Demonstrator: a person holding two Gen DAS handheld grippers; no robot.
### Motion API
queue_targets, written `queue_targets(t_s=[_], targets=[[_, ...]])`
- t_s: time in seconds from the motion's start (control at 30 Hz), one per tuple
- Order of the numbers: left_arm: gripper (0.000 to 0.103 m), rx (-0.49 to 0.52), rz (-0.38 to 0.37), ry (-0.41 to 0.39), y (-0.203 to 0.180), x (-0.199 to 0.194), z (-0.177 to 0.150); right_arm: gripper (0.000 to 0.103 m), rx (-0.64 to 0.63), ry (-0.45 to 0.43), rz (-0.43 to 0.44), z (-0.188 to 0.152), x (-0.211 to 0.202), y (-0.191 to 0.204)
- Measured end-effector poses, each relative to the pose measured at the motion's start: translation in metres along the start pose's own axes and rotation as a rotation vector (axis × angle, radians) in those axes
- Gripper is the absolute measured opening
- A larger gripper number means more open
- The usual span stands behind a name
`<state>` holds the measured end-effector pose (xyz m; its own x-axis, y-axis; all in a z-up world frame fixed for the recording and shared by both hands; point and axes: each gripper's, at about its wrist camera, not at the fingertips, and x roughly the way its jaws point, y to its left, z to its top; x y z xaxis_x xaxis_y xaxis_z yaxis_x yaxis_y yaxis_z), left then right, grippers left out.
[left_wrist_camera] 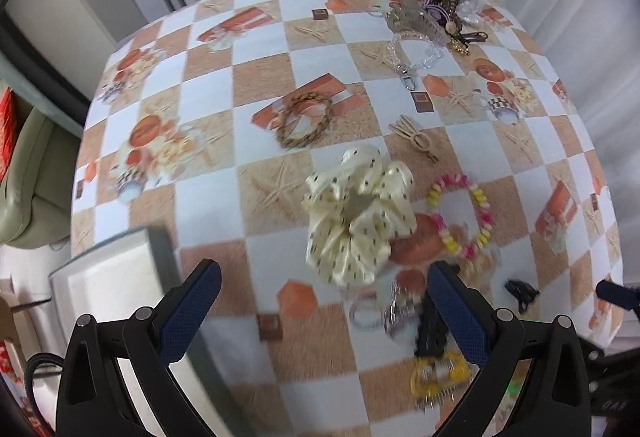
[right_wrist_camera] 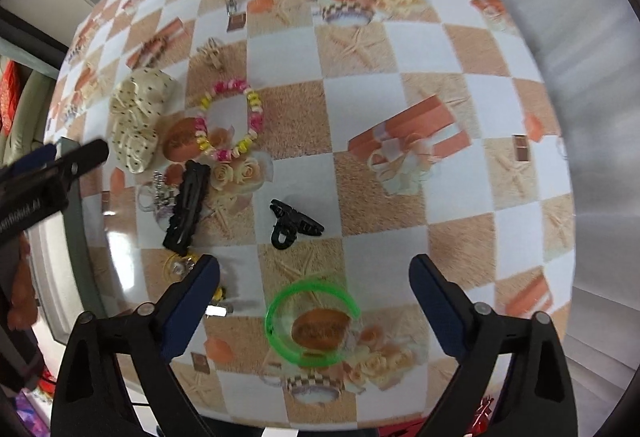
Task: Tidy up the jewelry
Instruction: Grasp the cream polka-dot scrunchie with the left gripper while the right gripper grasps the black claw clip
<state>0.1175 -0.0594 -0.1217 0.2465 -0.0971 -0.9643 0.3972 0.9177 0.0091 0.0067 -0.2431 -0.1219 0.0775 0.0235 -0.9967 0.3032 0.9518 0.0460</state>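
My left gripper point(left_wrist_camera: 324, 277) hangs open over the table's near side, with a cream dotted scrunchie point(left_wrist_camera: 360, 213) just beyond its fingertips. A long black clip point(left_wrist_camera: 432, 325) and a yellow clip point(left_wrist_camera: 438, 373) lie by its right finger. A pink and yellow bead bracelet point(left_wrist_camera: 460, 217) lies right of the scrunchie. My right gripper point(right_wrist_camera: 316, 269) points down, open and holding nothing. A green open bangle point(right_wrist_camera: 310, 321) lies on the cloth between its fingers, and a small black claw clip point(right_wrist_camera: 292, 223) lies just past them. The left gripper's finger point(right_wrist_camera: 60, 165) shows at the left edge.
A shallow white box with a grey rim point(left_wrist_camera: 112, 277) sits at the table's left edge. Farther back lie a braided brown hair tie point(left_wrist_camera: 306, 121), a beige bow clip point(left_wrist_camera: 414, 135), a clear chain point(left_wrist_camera: 416, 53) and a pile of accessories point(left_wrist_camera: 444, 9). The checkered tablecloth point(right_wrist_camera: 400, 49) is bare on the right.
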Motion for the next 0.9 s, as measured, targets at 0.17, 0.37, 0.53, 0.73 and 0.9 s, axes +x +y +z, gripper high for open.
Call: queue_targets(t_s=[0.17, 0.37, 0.53, 0.73, 0.9], targets=[[0.103, 0.014, -0.005, 0.007, -0.007, 0.03, 0.017, 0.088, -0.021, 0.028, -0.006, 0.006, 0.028, 0.004], [0.088, 0.029, -0.012, 0.029, -0.015, 0.058, 0.026, 0.074, -0.069, 0.035, -0.031, 0.008, 0.05, 0.014], [0.046, 0.029, -0.02, 0.031, -0.018, 0.066, 0.027, 0.053, -0.13, 0.006, -0.084, 0.006, 0.052, 0.027], [0.027, 0.033, -0.038, 0.017, -0.019, 0.057, 0.028, 0.039, -0.143, -0.008, -0.099, 0.003, 0.05, 0.037], [0.027, 0.027, -0.051, -0.019, -0.013, 0.033, 0.021, 0.039, -0.049, -0.006, -0.022, 0.007, 0.039, 0.027]])
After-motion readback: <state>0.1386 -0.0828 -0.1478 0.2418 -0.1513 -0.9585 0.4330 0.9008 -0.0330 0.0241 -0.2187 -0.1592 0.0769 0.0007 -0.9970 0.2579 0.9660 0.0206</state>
